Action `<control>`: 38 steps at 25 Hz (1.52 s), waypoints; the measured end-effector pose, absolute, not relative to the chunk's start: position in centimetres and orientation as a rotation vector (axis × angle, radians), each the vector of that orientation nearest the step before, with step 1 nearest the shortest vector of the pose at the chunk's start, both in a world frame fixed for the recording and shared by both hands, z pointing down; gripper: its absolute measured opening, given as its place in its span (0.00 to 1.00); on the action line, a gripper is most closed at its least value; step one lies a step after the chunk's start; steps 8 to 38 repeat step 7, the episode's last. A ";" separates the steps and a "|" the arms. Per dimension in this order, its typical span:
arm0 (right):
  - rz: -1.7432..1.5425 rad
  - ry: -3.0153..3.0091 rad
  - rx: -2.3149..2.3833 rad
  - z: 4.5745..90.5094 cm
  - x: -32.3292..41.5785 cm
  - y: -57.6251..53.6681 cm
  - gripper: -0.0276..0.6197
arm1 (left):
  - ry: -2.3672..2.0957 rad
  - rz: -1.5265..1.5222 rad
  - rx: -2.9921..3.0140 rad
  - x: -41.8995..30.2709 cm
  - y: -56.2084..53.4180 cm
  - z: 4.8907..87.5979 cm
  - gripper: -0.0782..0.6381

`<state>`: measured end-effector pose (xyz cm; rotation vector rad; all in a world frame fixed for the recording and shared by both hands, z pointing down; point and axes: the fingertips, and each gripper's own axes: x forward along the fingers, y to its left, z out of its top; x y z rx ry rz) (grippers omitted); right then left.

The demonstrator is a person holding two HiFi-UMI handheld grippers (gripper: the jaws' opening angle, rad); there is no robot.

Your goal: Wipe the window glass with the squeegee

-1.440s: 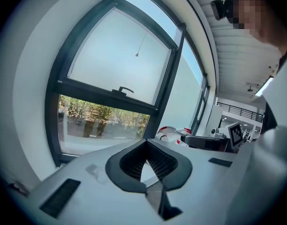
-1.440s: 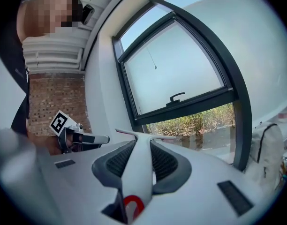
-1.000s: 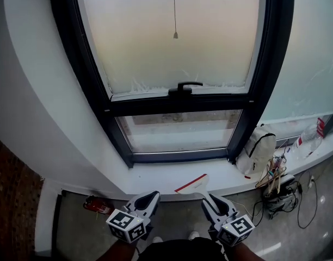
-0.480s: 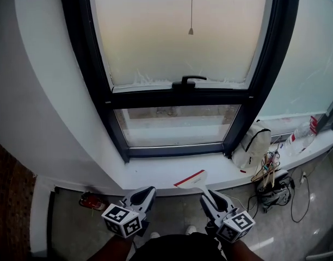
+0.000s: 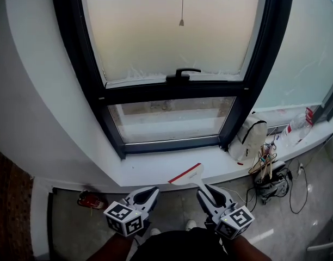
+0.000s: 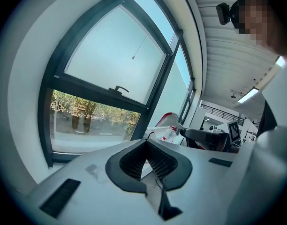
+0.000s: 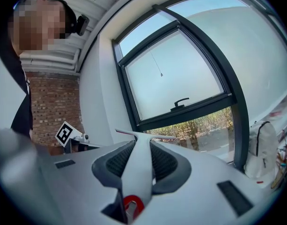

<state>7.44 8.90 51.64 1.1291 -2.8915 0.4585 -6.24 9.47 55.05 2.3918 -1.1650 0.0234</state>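
Left gripper [image 5: 149,193]: low at the left of the head view, jaws pressed together with nothing between them.
Right gripper [image 5: 203,191]: low at the right, jaws clenched on the handle of the squeegee [image 5: 188,175].
Squeegee: white, with a red strip along its blade; the blade points up and away from the person, over the front edge of the window sill [image 5: 145,172], well apart from the glass.
Sill, right end: a white bag [image 5: 248,138] leans by the dark window frame [image 5: 172,93]; a plastic bottle [image 5: 295,126] lies beyond it.
Lower pane [image 5: 166,122]: clear; trees show through it in both gripper views.
Latch handle [image 5: 180,73]: black, on the crossbar.
Upper pane [image 5: 155,31]: frosted, a pull cord [image 5: 182,7] hanging before it.
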 end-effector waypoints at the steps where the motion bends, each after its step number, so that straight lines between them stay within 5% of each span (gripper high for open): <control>1: 0.445 -2.891 1.130 51.5 7.5 8.9 0.17 | -1.148 0.031 2.391 -5.9 9.5 55.3 0.11; 38: 0.400 -2.886 1.157 51.3 8.1 8.7 0.17 | -1.089 0.000 2.403 -4.1 9.6 55.3 0.11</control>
